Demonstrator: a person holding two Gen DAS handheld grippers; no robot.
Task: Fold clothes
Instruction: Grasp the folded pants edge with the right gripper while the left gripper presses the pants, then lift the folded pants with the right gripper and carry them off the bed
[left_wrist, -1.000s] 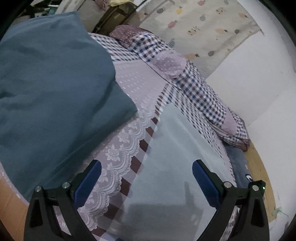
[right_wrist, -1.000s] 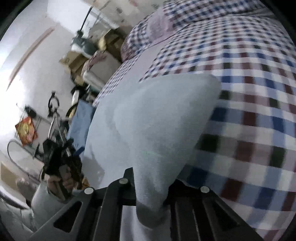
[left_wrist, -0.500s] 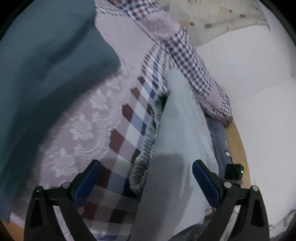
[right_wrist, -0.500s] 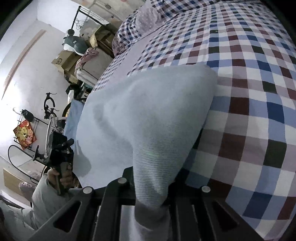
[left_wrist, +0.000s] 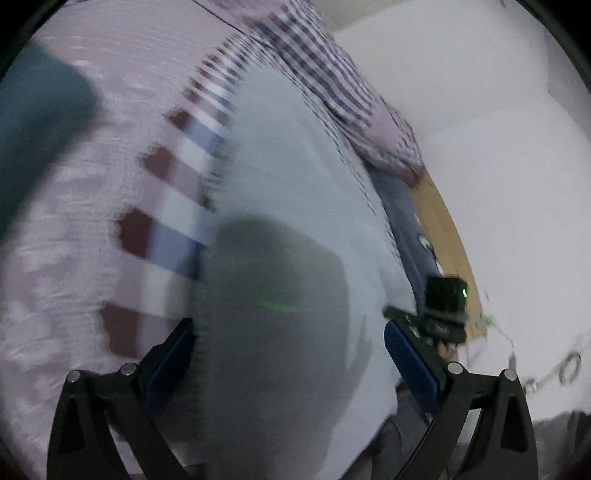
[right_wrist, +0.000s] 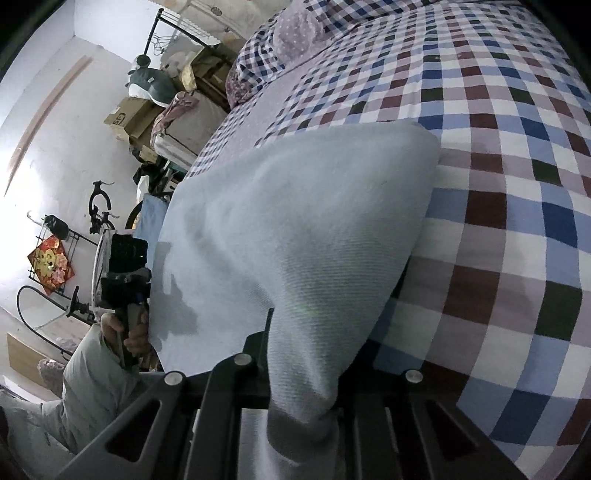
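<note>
The soft pale blue knit garment (right_wrist: 295, 229) lies on the bed's checked red, blue and white cover (right_wrist: 498, 221). The right gripper (right_wrist: 306, 410) pinches its corner, jaws opening. The left gripper (left_wrist: 288, 354) is spread wide over the garment, holding nothing. No writing is readable

I see a pale blue-grey garment (right_wrist: 295, 221) on my maroon, blue and white checked bedsheet (right_wrist: 498, 184). Beside it lies a teal cloth (left_wrist: 33, 129).
</note>
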